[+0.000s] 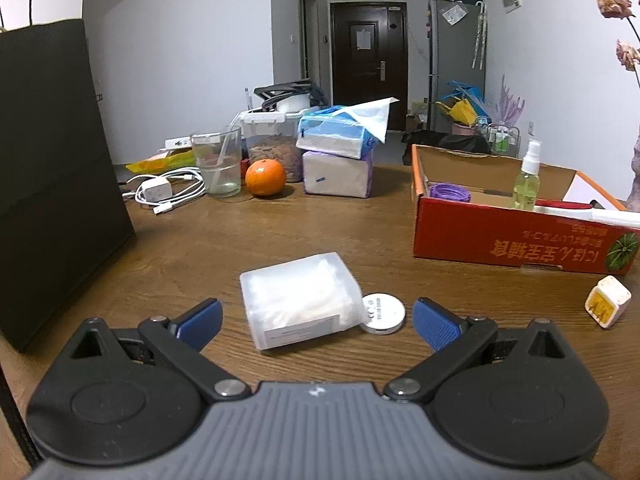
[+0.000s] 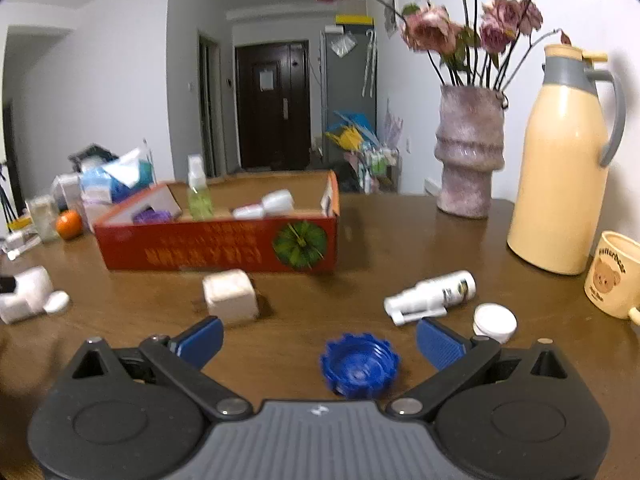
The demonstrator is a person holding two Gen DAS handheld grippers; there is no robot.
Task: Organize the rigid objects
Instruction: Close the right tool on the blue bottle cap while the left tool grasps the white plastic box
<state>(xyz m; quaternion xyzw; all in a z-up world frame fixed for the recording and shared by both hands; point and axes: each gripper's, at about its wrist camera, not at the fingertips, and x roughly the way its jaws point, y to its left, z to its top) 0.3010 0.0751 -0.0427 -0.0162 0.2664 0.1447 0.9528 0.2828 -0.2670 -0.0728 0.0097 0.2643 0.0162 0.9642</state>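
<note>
A: How did the red cardboard box [image 2: 216, 246] look as a target?

B: Stiff-walled and open-topped, standing on the desk [image 1: 240, 232] at about one o'clock from the left gripper [image 1: 318, 322], well apart. It already held a spray bottle [image 1: 527, 178] and a purple lid [image 1: 448, 191].

A: And the translucent plastic case [image 1: 298, 308]?

B: It lay dead ahead at twelve o'clock, between the left gripper's spread fingers, which gripped nothing. I judged it light, rigid and rather slick; its two long sides seemed the place to pinch. A small white disc [image 1: 383, 313] touched its right edge, so a careless close might have caught both.

A: The right side?

B: The right gripper [image 2: 320, 340] was also wide apart and empty. A blue ridged cap [image 2: 359, 365] sat just ahead, slightly toward one o'clock, between the fingers. Hard, light, with a knurled rim that ought to hold well across its width. A white cube [image 2: 231, 296] lay at eleven o'clock, a white bottle [image 2: 432, 296] on its side at one.
</note>
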